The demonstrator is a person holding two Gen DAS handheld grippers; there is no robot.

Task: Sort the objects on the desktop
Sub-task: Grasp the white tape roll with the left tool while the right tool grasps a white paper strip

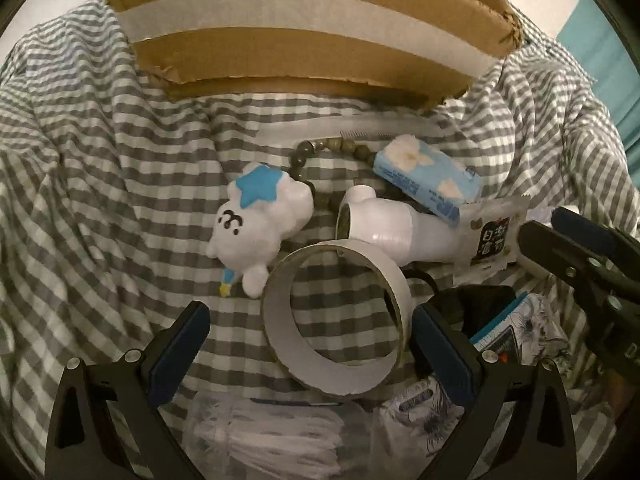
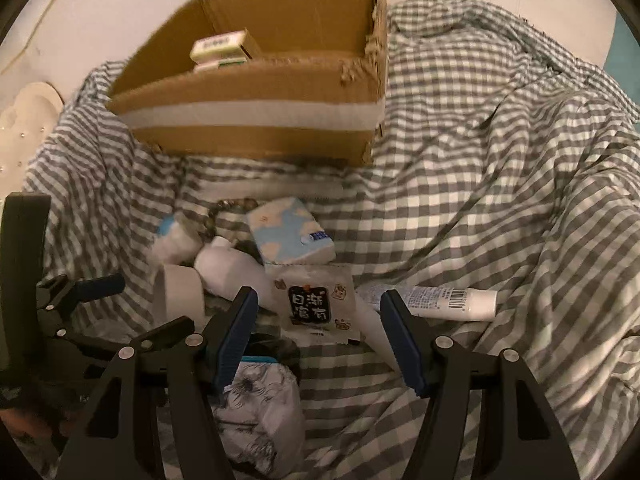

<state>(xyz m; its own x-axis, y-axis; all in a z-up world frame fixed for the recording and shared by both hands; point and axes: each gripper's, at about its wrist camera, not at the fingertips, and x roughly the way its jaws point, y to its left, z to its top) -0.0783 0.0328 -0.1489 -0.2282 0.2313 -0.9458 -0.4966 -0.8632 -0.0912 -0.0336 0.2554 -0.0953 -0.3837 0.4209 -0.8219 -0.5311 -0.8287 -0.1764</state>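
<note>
A heap of small objects lies on a grey checked cloth. My left gripper is open, its fingers on either side of a white tape roll. Beyond it lie a white bear figurine with a blue star, a white bottle, a bead bracelet and a blue tissue pack. My right gripper is open, just before a snack packet with black label. A white tube lies to its right. A cardboard box stands behind.
The box holds two small green-and-white cartons. A floral patterned pack and a clear bag of white items lie near the gripper bases. The right gripper shows in the left wrist view. The cloth is crumpled and raised at the right.
</note>
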